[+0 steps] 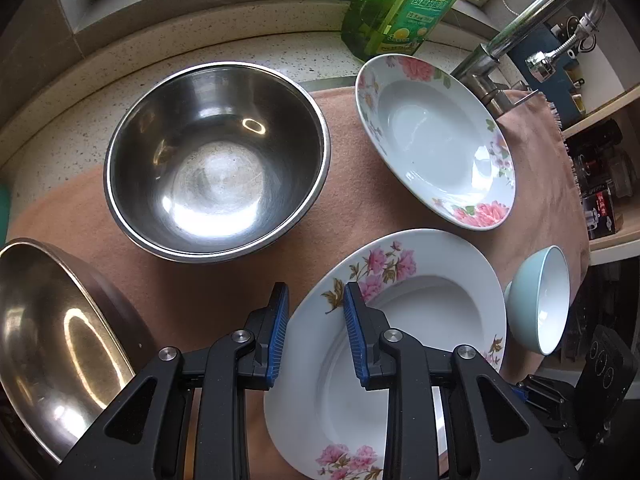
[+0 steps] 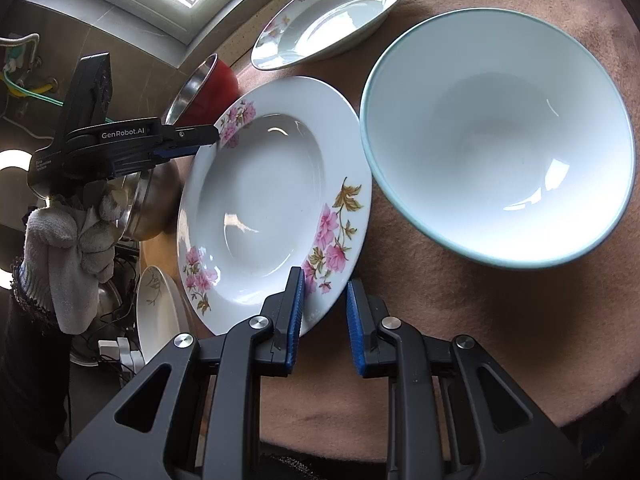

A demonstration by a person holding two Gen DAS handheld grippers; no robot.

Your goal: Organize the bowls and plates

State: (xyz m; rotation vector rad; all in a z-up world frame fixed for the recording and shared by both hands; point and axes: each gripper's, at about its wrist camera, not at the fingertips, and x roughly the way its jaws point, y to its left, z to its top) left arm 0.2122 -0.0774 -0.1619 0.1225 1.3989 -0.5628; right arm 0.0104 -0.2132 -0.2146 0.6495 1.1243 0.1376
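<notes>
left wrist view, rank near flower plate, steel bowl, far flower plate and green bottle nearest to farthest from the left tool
1. Near flower plate: its rim lies right at the left tool, lower right.
2. Steel bowl: ahead, to the left.
3. Far flower plate: ahead, to the right, beyond the near plate.
4. Green bottle: at the back, behind the far plate.
</notes>
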